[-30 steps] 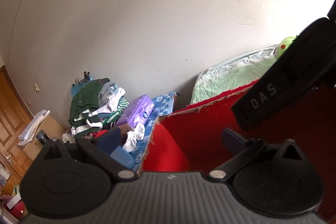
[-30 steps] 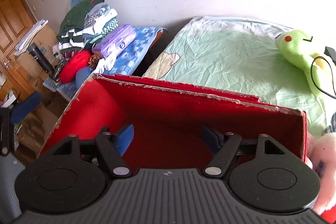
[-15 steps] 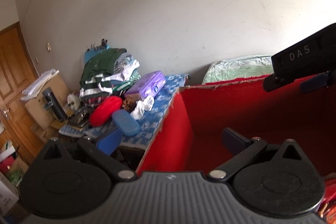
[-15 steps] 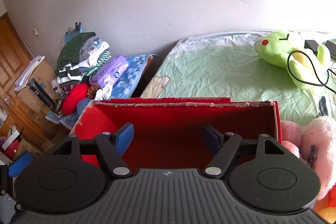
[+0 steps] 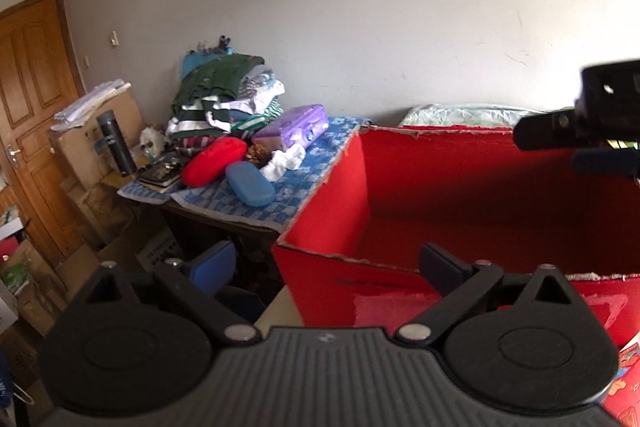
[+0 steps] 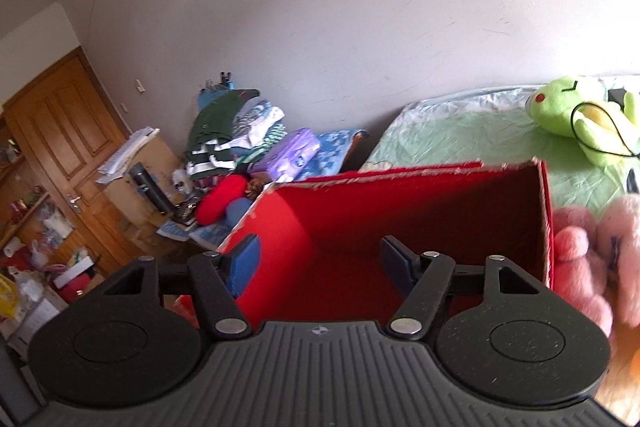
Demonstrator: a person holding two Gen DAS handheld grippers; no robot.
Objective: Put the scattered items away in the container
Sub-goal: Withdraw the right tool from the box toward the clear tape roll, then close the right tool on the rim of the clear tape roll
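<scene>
The right gripper (image 6: 320,261) hangs over the near rim of the open red cardboard box with ragged edges (image 6: 460,179), its blue-padded jaws closing on nothing. The left gripper (image 5: 326,267) straddles the box's left front corner (image 5: 320,255), released and empty. The box's long axis runs left to right with its mouth upward; only the right view shows the crinkled green bedsheet (image 6: 460,131), the green plush frog (image 6: 576,107) and the fuzzy pink plush toy (image 6: 592,247) touching the box's right wall.
</scene>
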